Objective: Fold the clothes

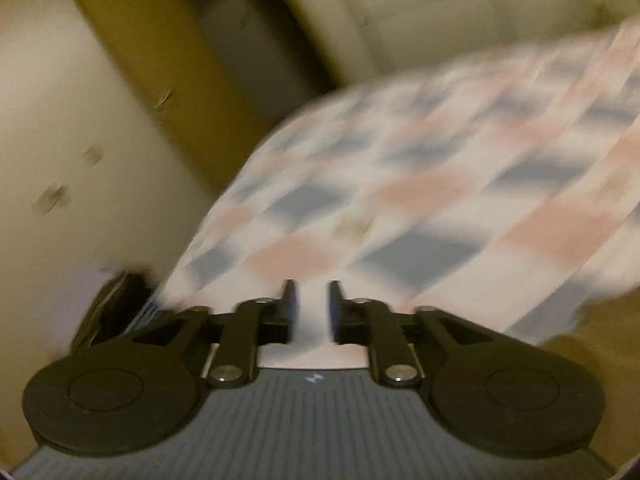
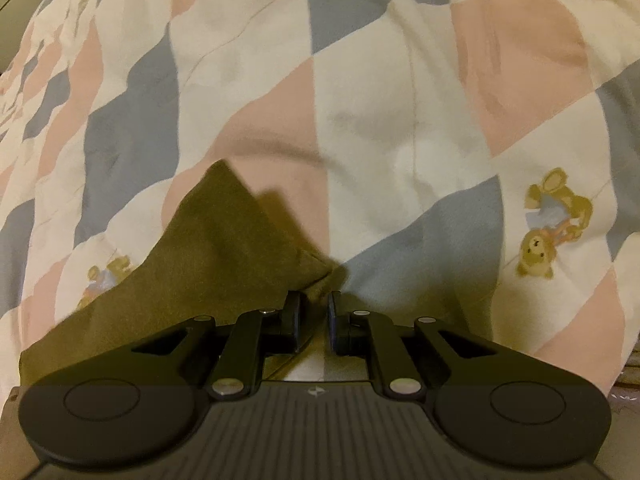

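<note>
the right gripper (image 2: 314,312) has its jaws nearly pressed together on a corner of the olive cloth (image 2: 224,236), which lies on the checked bedspread (image 2: 400,120). the left gripper (image 1: 313,312) is blurred; its jaws stand narrowly apart with pale fabric between, though i cannot tell if they grip it. this looks like an early fold: next, carry the pinched corner across to the opposite edge.
</note>
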A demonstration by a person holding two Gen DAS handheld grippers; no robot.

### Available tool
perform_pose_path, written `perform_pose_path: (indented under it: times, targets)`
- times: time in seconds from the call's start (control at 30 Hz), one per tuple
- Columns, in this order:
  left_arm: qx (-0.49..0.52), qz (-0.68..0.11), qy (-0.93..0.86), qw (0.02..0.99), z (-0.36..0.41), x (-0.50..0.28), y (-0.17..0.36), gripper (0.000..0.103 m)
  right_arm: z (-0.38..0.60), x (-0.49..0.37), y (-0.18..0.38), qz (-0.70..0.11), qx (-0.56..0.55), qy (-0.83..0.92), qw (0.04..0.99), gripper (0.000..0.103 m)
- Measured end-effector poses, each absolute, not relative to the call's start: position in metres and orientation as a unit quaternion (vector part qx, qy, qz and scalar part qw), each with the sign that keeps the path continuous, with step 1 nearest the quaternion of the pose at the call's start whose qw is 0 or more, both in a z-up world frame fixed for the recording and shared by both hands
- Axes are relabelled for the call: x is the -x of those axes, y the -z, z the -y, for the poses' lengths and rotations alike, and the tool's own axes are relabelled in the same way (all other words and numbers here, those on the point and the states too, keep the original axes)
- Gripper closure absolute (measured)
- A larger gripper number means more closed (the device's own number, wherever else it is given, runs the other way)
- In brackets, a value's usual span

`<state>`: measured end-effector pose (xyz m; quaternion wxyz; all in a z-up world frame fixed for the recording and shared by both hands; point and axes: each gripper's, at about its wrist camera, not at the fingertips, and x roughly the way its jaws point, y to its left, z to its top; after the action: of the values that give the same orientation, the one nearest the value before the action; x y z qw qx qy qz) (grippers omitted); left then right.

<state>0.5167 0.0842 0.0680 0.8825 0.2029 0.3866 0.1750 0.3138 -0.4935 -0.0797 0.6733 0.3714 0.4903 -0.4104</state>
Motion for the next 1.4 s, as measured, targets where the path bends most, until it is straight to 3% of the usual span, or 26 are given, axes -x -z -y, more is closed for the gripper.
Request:
perform_pose_path:
  times: [0.13, 0.23, 0.37, 0.43, 0.5, 0.57, 0.6, 0.63, 0.67, 0.83, 0.97, 1.03, 1.1, 1.17, 1.27, 1.4]
  targets:
    - [0.035, -0.578, -0.158, 0.800, -0.158, -0.525, -0.010, 0.086, 0.489, -0.315, 0.085, -0.509, -0.365, 0.397, 0.671, 0.086]
    - [0.132, -0.608, -0.120, 0.774, -0.175, -0.525, 0.014, 0.084, 0.487, -0.313, 0.076, -0.521, -0.339, 0.383, 0.683, 0.068]
    - [0.071, -0.614, 0.000, 0.786, -0.131, -0.568, 0.031, 0.070, 0.488, -0.309, 0.066, -0.527, -0.316, 0.370, 0.697, 0.063]
    - [0.024, -0.617, 0.059, 0.784, -0.102, -0.584, 0.042, 0.046, 0.488, -0.307, 0.064, -0.525, -0.316, 0.366, 0.700, 0.062]
    - [-0.033, -0.629, 0.084, 0.772, -0.077, -0.595, 0.064, 0.043, 0.487, -0.310, 0.063, -0.521, -0.319, 0.363, 0.703, 0.060]
    - [-0.088, -0.646, 0.092, 0.753, -0.056, -0.603, 0.094, 0.052, 0.484, -0.312, 0.059, -0.517, -0.320, 0.359, 0.708, 0.057]
    - [-0.099, -0.657, 0.094, 0.741, -0.050, -0.601, 0.107, 0.081, 0.482, -0.313, 0.058, -0.515, -0.320, 0.357, 0.711, 0.054]
    - [-0.104, -0.660, 0.092, 0.738, -0.047, -0.596, 0.114, 0.101, 0.481, -0.315, 0.056, -0.513, -0.320, 0.354, 0.713, 0.052]
    - [-0.108, -0.653, 0.084, 0.745, -0.048, -0.591, 0.113, 0.102, 0.479, -0.316, 0.055, -0.511, -0.320, 0.352, 0.716, 0.052]
    - [-0.022, -0.576, 0.039, 0.816, -0.089, -0.554, 0.049, 0.102, 0.483, -0.316, 0.048, -0.502, -0.324, 0.355, 0.719, 0.051]
    - [-0.002, -0.508, -0.102, 0.855, -0.151, -0.528, -0.012, 0.102, 0.486, -0.323, 0.042, -0.489, -0.317, 0.351, 0.732, 0.051]
    - [0.012, -0.495, -0.192, 0.847, -0.190, -0.522, -0.027, 0.095, 0.485, -0.333, 0.037, -0.485, -0.305, 0.338, 0.747, 0.051]
    - [0.018, -0.535, -0.246, 0.808, -0.218, -0.519, -0.014, 0.079, 0.480, -0.346, 0.032, -0.482, -0.292, 0.317, 0.763, 0.051]
    - [0.023, -0.570, -0.294, 0.767, -0.244, -0.516, -0.001, 0.082, 0.472, -0.363, 0.029, -0.482, -0.278, 0.280, 0.782, 0.051]
    - [0.014, -0.595, -0.228, 0.771, -0.218, -0.504, 0.007, 0.082, 0.451, -0.393, 0.029, -0.495, -0.243, 0.205, 0.809, 0.051]
    - [0.041, -0.599, -0.061, 0.798, -0.147, -0.519, 0.012, 0.071, 0.426, -0.433, 0.034, -0.511, -0.224, 0.103, 0.824, 0.049]
